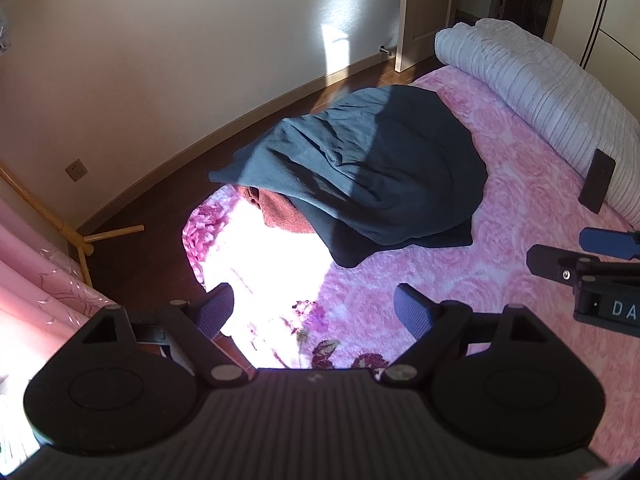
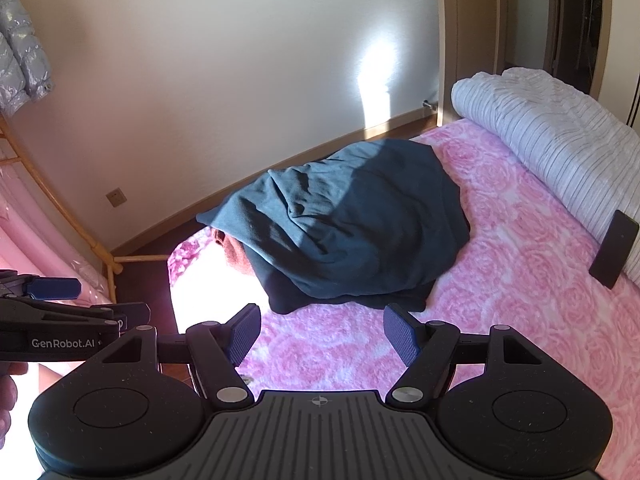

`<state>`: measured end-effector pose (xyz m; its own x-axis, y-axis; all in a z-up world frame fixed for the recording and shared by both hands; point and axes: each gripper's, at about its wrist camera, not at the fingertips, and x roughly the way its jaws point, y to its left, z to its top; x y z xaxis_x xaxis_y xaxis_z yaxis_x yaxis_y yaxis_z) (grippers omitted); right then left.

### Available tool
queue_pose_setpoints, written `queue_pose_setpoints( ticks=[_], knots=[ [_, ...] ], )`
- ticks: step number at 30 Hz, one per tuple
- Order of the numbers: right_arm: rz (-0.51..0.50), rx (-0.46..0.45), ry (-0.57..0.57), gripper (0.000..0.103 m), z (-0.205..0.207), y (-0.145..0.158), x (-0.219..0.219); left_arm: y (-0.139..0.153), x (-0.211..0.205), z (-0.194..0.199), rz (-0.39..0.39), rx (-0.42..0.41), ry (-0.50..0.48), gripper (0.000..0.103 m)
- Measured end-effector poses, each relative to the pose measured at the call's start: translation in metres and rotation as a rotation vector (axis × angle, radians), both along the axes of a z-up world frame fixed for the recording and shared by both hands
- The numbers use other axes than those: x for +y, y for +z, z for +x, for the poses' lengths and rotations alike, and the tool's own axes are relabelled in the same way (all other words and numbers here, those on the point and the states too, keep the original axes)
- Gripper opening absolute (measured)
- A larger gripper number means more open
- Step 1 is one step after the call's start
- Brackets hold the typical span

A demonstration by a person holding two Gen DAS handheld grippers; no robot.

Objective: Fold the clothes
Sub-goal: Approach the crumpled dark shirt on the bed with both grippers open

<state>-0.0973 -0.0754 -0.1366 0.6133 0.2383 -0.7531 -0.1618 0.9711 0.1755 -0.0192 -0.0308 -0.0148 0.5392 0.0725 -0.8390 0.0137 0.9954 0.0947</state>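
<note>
A pile of clothes lies on the pink rose-patterned bed [image 1: 500,216] [image 2: 500,264]. On top is a dark teal garment [image 1: 360,172] [image 2: 344,232], crumpled, half in sunlight. Under its left edge a reddish-brown garment [image 1: 280,212] [image 2: 234,254] peeks out, and a darker cloth [image 2: 348,302] shows beneath the front edge. My left gripper [image 1: 314,312] hovers open in front of the pile, above the bed's sunlit corner, with nothing between its fingers. My right gripper [image 2: 320,336] is open too, short of the pile's near edge, empty. Each gripper shows at the edge of the other's view.
A rolled white striped quilt [image 1: 540,88] [image 2: 560,148] lies along the bed's right side, with a black phone-like slab [image 1: 597,186] [image 2: 614,248] leaning on it. Dark wood floor [image 1: 168,216] and a wall run left of the bed. A bamboo rack [image 1: 80,236] stands near pink curtains.
</note>
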Motion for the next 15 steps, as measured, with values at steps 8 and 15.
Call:
queue_pose_setpoints(
  ticks=[8, 15],
  knots=[
    [0.003, -0.001, -0.011, 0.071, 0.0, 0.0, -0.004, 0.0, -0.008, 0.001, 0.008, -0.005, -0.023, 0.085],
    [0.009, 0.001, -0.026, 0.071, -0.002, -0.003, -0.01, -0.002, -0.012, 0.0, 0.013, -0.003, -0.032, 0.085]
  ],
)
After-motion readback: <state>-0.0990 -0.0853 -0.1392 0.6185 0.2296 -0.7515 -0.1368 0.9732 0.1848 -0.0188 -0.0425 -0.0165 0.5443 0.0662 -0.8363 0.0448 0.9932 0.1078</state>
